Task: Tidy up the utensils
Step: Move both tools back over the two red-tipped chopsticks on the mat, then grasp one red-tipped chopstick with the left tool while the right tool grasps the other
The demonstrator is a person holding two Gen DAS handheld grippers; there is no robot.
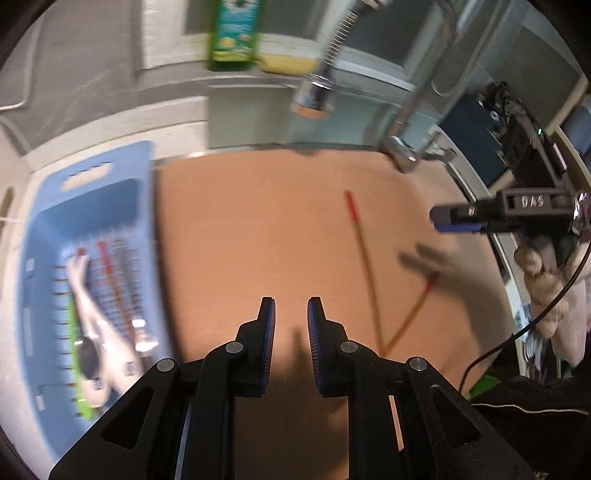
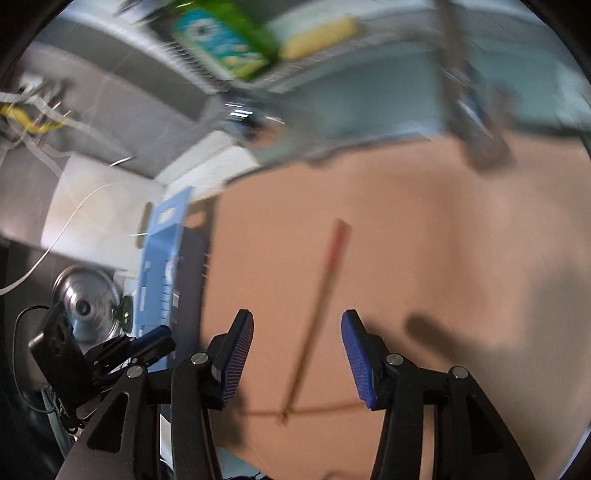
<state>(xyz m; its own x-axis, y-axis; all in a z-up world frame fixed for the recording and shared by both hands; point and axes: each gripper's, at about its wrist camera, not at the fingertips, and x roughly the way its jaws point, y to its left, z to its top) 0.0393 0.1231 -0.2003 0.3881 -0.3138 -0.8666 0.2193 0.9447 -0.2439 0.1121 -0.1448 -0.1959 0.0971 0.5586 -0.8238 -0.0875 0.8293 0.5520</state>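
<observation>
Right wrist view: two thin chopsticks (image 2: 317, 317) lie crossed mid-surface, well apart from the blue basket (image 1: 92, 206) at its left edge. Both the right gripper (image 2: 297, 354) and left gripper (image 1: 290, 332) have fingers spread, holding nothing. The sticks look light, stiff and prone to rolling; grip mid-shaft.

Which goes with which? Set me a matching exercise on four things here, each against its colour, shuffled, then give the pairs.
Things:
1. basket
2. chopsticks
3. bottle
4. sponge

Colours:
a. yellow
b. blue
c. brown with red tips
d. green

Pairs: 1-b, 2-c, 3-d, 4-a.
</observation>
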